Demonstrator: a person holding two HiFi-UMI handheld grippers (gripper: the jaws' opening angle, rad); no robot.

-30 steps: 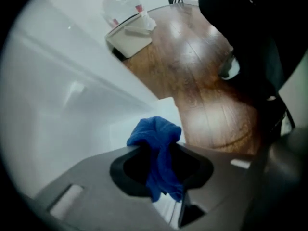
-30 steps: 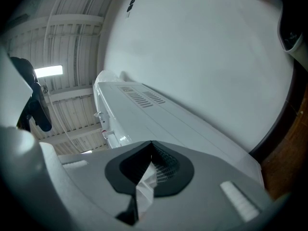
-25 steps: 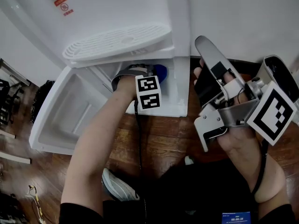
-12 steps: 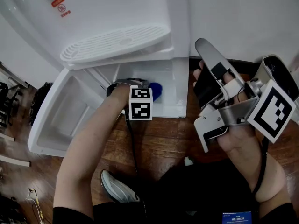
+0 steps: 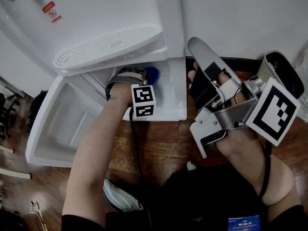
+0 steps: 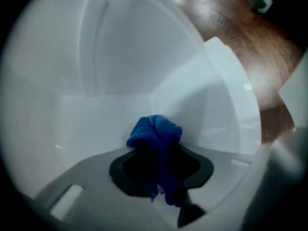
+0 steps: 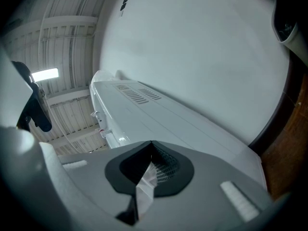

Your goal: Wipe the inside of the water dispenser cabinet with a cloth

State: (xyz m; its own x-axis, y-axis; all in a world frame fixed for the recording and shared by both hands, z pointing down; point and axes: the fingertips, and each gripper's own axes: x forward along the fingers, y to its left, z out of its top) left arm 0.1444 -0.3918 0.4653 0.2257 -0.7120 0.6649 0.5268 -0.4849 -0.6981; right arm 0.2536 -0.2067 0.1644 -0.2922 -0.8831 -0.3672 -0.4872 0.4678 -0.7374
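Wood floor below: my left hand-held gripper angles down into the cabinet, clenching the blue cloth; right hand-held gripper, clamped shut, tilts up.

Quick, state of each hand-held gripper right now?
Left hand-held gripper: shut on the blue cloth.
Right hand-held gripper: shut, nothing held.

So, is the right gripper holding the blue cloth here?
No: the blue cloth is clamped in the left gripper inside the white cabinet.
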